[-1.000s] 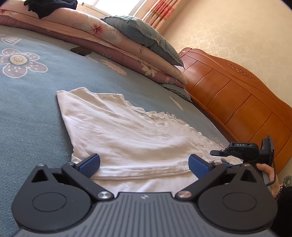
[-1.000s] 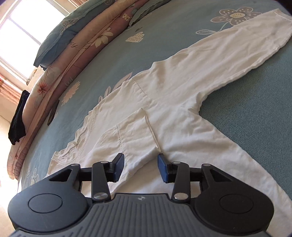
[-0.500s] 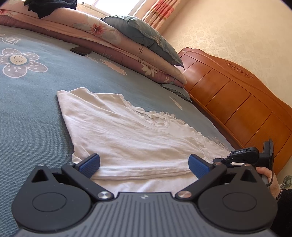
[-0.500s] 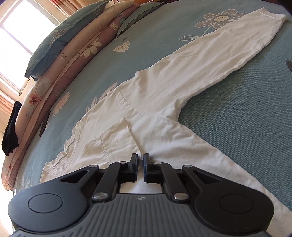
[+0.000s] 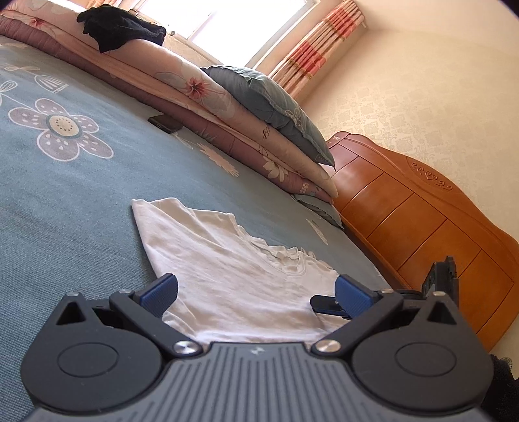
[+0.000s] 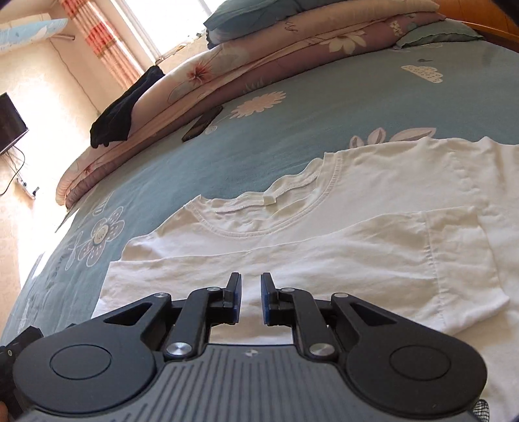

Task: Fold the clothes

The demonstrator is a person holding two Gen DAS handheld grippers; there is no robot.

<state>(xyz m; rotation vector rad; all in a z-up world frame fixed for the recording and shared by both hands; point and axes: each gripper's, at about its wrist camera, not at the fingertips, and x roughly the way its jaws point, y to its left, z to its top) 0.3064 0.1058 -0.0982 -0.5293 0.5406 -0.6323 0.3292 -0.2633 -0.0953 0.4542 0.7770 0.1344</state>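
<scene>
A white long-sleeved shirt (image 6: 324,266) lies flat on the blue flowered bedspread (image 6: 292,130), its neckline (image 6: 275,207) facing the pillows. One sleeve (image 6: 421,246) is folded across the chest. My right gripper (image 6: 249,297) hovers just over the shirt's body. Its jaws stand a narrow gap apart and are opening, with nothing pinched between them. In the left wrist view the shirt (image 5: 233,272) stretches ahead, and my left gripper (image 5: 256,292) is wide open low over its near edge. The right gripper's fingers (image 5: 324,305) show behind my left gripper's right finger.
Stacked quilts and pillows (image 5: 227,107) line the far side of the bed, with a black garment (image 5: 120,29) draped on them. A dark phone (image 5: 163,124) lies on the bedspread beside them. A wooden headboard (image 5: 421,220) stands at the right.
The right gripper shut on the sleeve cuff, swung sideways with a roll, and its jaws have now parted slightly; the sleeve lies across the chest. The left gripper shifted a little.
</scene>
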